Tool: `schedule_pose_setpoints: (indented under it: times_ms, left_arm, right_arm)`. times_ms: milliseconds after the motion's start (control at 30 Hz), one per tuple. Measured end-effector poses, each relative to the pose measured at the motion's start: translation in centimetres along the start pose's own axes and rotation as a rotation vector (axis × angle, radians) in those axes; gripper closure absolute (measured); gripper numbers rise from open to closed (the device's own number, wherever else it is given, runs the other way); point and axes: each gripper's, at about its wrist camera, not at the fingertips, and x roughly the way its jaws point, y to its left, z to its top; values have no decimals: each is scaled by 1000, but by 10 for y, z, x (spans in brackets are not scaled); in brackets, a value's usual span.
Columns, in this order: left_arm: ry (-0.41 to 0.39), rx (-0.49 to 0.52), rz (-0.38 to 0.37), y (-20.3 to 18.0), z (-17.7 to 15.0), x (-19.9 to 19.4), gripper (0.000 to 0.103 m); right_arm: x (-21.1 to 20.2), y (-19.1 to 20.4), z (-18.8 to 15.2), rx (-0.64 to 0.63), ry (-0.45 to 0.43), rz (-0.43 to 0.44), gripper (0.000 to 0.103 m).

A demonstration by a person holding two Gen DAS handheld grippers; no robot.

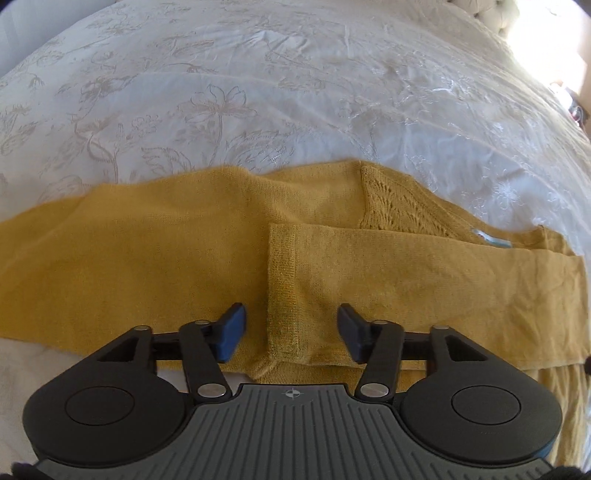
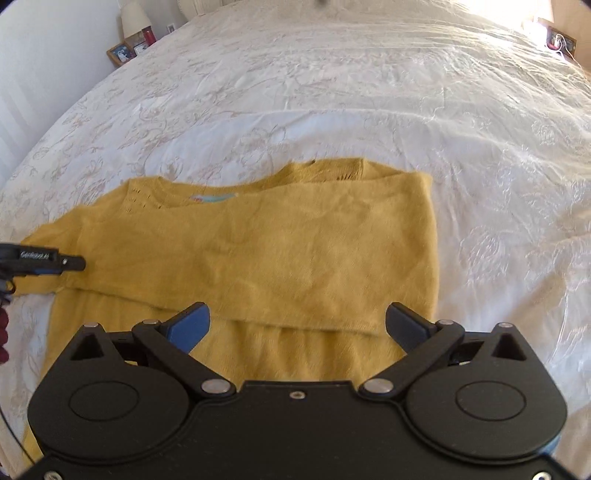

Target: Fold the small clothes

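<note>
A mustard-yellow knit sweater (image 1: pixel 166 251) lies flat on the white bedspread (image 1: pixel 258 92). One sleeve (image 1: pixel 406 273) is folded across its body, with the ribbed cuff (image 1: pixel 282 291) between my left fingers. My left gripper (image 1: pixel 291 328) is open and empty just above the cuff. In the right wrist view the sweater (image 2: pixel 277 251) shows its neckline at the far side and the sleeve folded over the body. My right gripper (image 2: pixel 297 326) is wide open and empty over the sweater's near part. The left gripper also shows in the right wrist view (image 2: pixel 74 263), at the sweater's left edge.
The bedspread (image 2: pixel 369 92) with a floral pattern stretches far beyond the sweater. A nightstand with picture frames (image 2: pixel 122 53) and a lamp (image 2: pixel 135 16) stands at the far left. Another small table (image 2: pixel 561 38) sits at the far right in bright light.
</note>
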Motion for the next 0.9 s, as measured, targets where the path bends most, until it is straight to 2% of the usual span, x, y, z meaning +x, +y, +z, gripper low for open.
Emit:
schedule_pose_setpoints:
  times_ms: [133, 200, 300, 367, 433, 500, 533, 733, 900]
  left_arm:
    - [-60, 42, 9, -8, -5, -10, 24]
    - [-40, 53, 8, -10, -7, -6, 19]
    - [16, 53, 9, -10, -10, 8, 18]
    - [33, 64, 18, -10, -13, 15, 14]
    - [36, 77, 18, -8, -15, 20, 8]
    - [41, 80, 12, -7, -16, 23, 5]
    - [42, 81, 8, -7, -16, 24, 0]
    - [44, 97, 3, -9, -15, 25, 0]
    - [3, 80, -25, -11, -22, -4, 0]
  right_arm:
    - [20, -10, 27, 7, -35, 23, 1]
    - [33, -14, 37, 5, -44, 47, 1]
    - [55, -25, 49, 10, -26, 71, 1]
    - [71, -38, 53, 29, 10, 35, 1]
    - [87, -56, 57, 58, 77, -44, 1]
    - [94, -76, 60, 87, 104, -99, 1]
    - [93, -83, 60, 102, 103, -104, 1]
    - [59, -92, 57, 110, 61, -126, 1]
    - [18, -76, 30, 98, 32, -89, 1]
